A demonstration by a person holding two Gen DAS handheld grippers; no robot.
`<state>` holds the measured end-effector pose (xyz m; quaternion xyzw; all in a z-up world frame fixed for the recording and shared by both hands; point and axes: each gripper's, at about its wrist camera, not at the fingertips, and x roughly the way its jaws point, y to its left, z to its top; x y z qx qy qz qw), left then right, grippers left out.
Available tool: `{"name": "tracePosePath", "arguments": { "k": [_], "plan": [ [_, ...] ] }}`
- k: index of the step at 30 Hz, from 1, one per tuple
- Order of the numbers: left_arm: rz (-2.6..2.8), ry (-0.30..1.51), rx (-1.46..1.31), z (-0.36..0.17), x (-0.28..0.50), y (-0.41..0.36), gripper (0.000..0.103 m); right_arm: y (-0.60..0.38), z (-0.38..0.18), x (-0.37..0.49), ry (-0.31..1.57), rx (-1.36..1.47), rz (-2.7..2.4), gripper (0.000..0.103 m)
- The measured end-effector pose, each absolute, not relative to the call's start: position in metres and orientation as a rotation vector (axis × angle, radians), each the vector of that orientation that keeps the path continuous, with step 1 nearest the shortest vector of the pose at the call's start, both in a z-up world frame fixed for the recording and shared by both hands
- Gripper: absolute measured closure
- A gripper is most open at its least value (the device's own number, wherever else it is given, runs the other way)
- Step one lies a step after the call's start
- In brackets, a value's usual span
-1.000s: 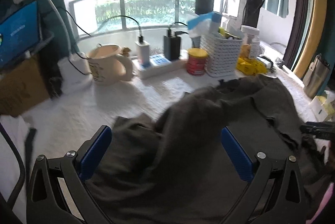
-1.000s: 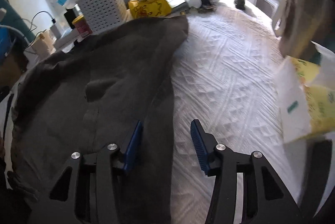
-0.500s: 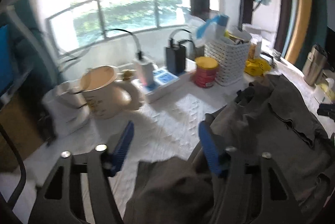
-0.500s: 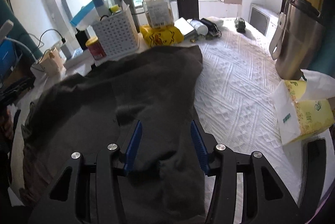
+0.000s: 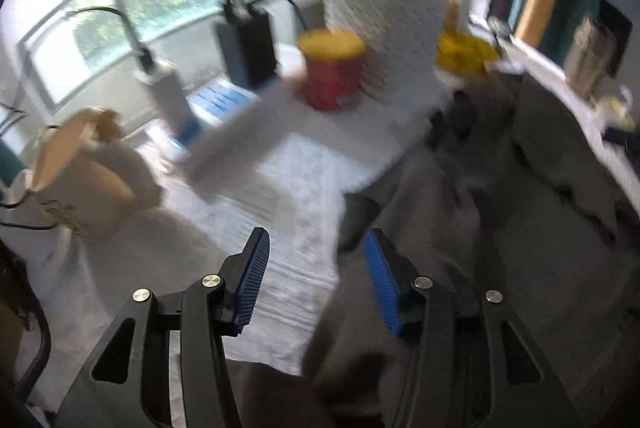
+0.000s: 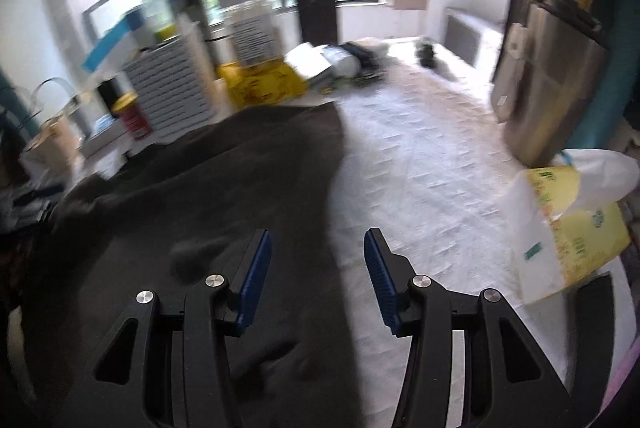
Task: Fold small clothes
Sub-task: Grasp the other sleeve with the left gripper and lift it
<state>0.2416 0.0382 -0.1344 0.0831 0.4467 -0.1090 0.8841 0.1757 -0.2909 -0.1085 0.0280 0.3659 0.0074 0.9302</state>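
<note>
A dark grey garment point(image 5: 500, 228) lies spread on the white quilted table cover point(image 5: 280, 179). In the left wrist view my left gripper point(image 5: 316, 268) hovers over the garment's left edge. Its jaws are closing, and a fold of that edge sits in the gap by the right pad, with no pad pressing on it. In the right wrist view the garment point(image 6: 200, 207) fills the left half. My right gripper point(image 6: 316, 264) stands open above its right edge, the left pad over cloth and the right pad over bare cover. Both views are motion-blurred.
Behind the garment stand a white basket point(image 5: 392, 27), a red can with a yellow lid point(image 5: 334, 71), a power strip with chargers point(image 5: 224, 107) and a beige mug point(image 5: 80, 179). To the right are a steel flask point(image 6: 548, 75) and a yellow tissue pack point(image 6: 568, 228).
My left gripper's jaws have narrowed and it has moved off the middle of the garment to its left edge, tilting down. The right gripper has shifted slightly, its jaws unchanged.
</note>
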Motion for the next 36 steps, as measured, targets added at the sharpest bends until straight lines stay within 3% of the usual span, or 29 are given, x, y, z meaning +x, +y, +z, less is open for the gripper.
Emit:
{"name": "tracePosePath", "arguments": {
  "k": [5,7,8,20,27,28,32,36],
  "plan": [
    [-0.236,0.954,0.236,-0.143,0.241,0.026,0.053,-0.299,-0.109,0.183,0.733,0.089,0.013,0.051],
    [-0.276,0.967,0.22,-0.142,0.242,0.026,0.077,-0.299,-0.11,0.184,0.731,0.096,0.022,0.051],
    [-0.299,0.976,0.207,-0.141,0.245,0.023,0.099,-0.299,-0.112,0.184,0.733,0.101,0.029,0.051],
    [-0.092,0.83,0.293,-0.107,0.261,0.04,0.1,-0.304,-0.113,0.182,0.732,0.145,0.041,0.051],
    [-0.059,0.924,0.303,-0.127,0.271,0.043,0.096,-0.297,-0.113,0.181,0.743,0.13,0.067,0.051],
    [-0.066,0.944,0.239,-0.125,0.269,0.052,0.093,-0.296,-0.113,0.18,0.742,0.128,0.071,0.051],
    [-0.013,0.903,0.173,-0.113,0.241,0.077,0.054,-0.295,-0.11,0.176,0.737,0.124,0.074,0.051],
    [0.037,0.883,0.142,-0.102,0.206,0.101,0.051,-0.292,-0.105,0.171,0.731,0.118,0.076,0.051]
  ]
}}
